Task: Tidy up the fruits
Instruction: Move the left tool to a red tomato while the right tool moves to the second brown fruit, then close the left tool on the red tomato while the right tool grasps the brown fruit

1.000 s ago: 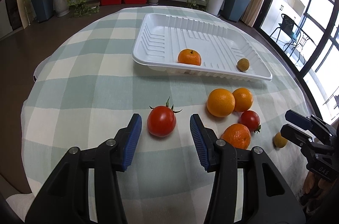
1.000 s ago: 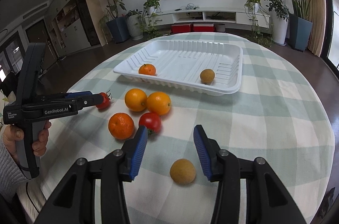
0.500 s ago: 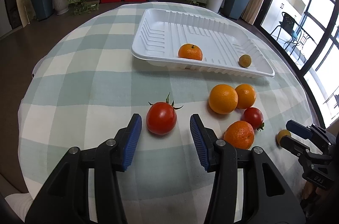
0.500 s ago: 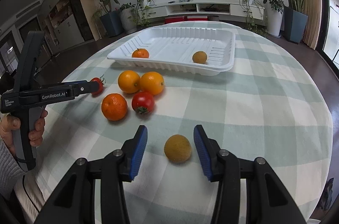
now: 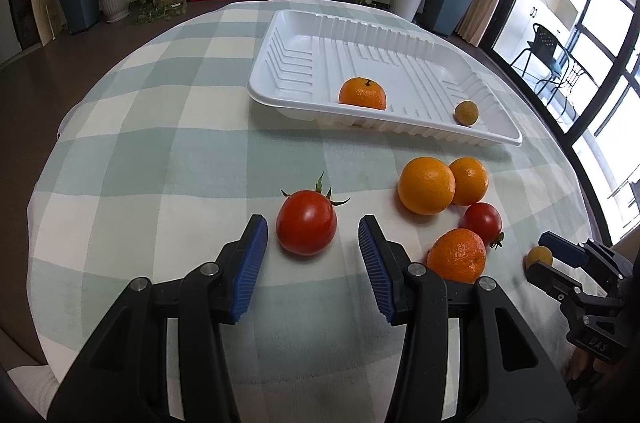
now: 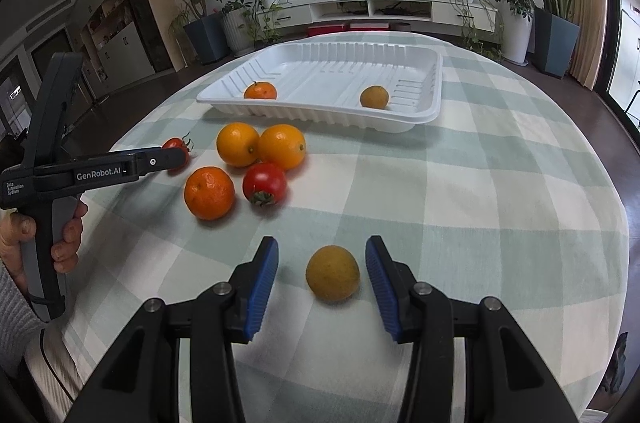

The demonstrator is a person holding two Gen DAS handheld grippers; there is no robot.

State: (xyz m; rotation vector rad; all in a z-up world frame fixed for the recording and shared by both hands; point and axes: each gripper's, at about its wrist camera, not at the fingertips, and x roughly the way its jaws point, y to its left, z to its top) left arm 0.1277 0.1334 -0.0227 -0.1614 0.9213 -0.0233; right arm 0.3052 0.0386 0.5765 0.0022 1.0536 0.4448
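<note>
A red tomato (image 5: pixel 307 223) with a green stem lies on the checked cloth between the blue pads of my left gripper (image 5: pixel 313 225), with a gap on each side. The gripper is open. A yellow-brown round fruit (image 6: pixel 333 273) sits between the fingers of my right gripper (image 6: pixel 322 247), which is also open and not touching it. The white ribbed tray (image 5: pixel 320 63) stands further back and holds a mandarin (image 5: pixel 363 94) and a small brown fruit (image 5: pixel 466 113). In the right wrist view, the left gripper (image 6: pixel 176 159) reaches in from the left around the tomato (image 6: pixel 173 145).
Between the two grippers lie two oranges (image 5: pixel 426 185), a smaller tomato (image 5: pixel 482 221) and a mandarin (image 5: pixel 457 255), close together. A hand (image 6: pixel 64 243) holds the left gripper's handle. The round table's edge drops off on all sides; potted plants and a TV shelf stand beyond.
In the right wrist view the yellow-brown fruit has shifted from deep between the fingers out toward the fingertips. The left gripper and the tomato have barely changed.
</note>
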